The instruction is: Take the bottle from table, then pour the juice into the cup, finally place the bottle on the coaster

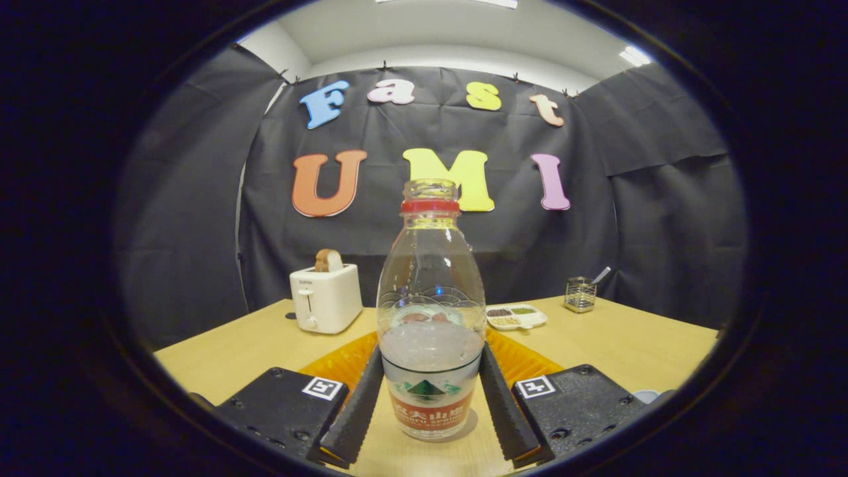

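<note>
A: Where are the fingers right now?

B: The gripper [429,404] sits low in the picture, its two fingers [354,407] slanting inward toward each other. The bottle [430,311] stands upright between them, in the middle of the frame.

A: Do they grip it?

B: Both fingers lie against the bottle's lower sides, one to the left and one to the right, at about the level of the label's top edge. The spread is narrow, just the bottle's width, and they look closed on it.

A: Is the bottle lifted?

B: Its base appears to rest on the table [629,344], with a faint shadow under it, though I cannot say for sure.

A: What about the bottle itself?

B: Clear plastic, no cap, with a red ring under the open neck. A pale liquid fills roughly the lower half.

A: And behind it?

B: An orange ribbed mat [523,361] lies on the table just beyond the fingers, showing on both sides of the bottle. Farther back, left of centre, stands a white toaster [326,298] with a slice of bread [328,260] sticking up. Right of the bottle is a small white tray [517,317] with compartments, and farther right a wire holder [580,294] with a utensil in it.
</note>
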A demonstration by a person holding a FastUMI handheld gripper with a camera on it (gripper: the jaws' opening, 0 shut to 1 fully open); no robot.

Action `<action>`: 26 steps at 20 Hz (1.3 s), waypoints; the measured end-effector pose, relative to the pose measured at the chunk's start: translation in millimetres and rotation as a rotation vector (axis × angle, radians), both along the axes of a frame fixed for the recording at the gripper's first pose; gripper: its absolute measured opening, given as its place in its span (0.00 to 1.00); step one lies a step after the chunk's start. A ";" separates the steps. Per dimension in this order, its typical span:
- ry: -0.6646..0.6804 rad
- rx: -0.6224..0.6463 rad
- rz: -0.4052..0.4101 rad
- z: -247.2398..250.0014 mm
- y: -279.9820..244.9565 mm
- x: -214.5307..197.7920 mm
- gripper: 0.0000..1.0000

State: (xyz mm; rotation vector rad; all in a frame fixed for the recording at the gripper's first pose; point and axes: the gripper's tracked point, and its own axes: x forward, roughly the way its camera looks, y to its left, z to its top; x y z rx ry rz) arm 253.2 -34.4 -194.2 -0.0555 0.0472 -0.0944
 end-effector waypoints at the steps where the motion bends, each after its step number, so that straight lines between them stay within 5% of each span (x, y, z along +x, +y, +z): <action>1: -0.004 -0.002 0.004 -3.9 0.3 4.5 0.81; 18: 0.003 -0.011 -0.008 -43.9 -15.0 33.0 0.82; 21: -0.009 -0.006 0.024 -36.9 -9.4 30.1 0.94; 26: -0.002 -0.030 0.011 -19.0 -12.9 11.9 1.00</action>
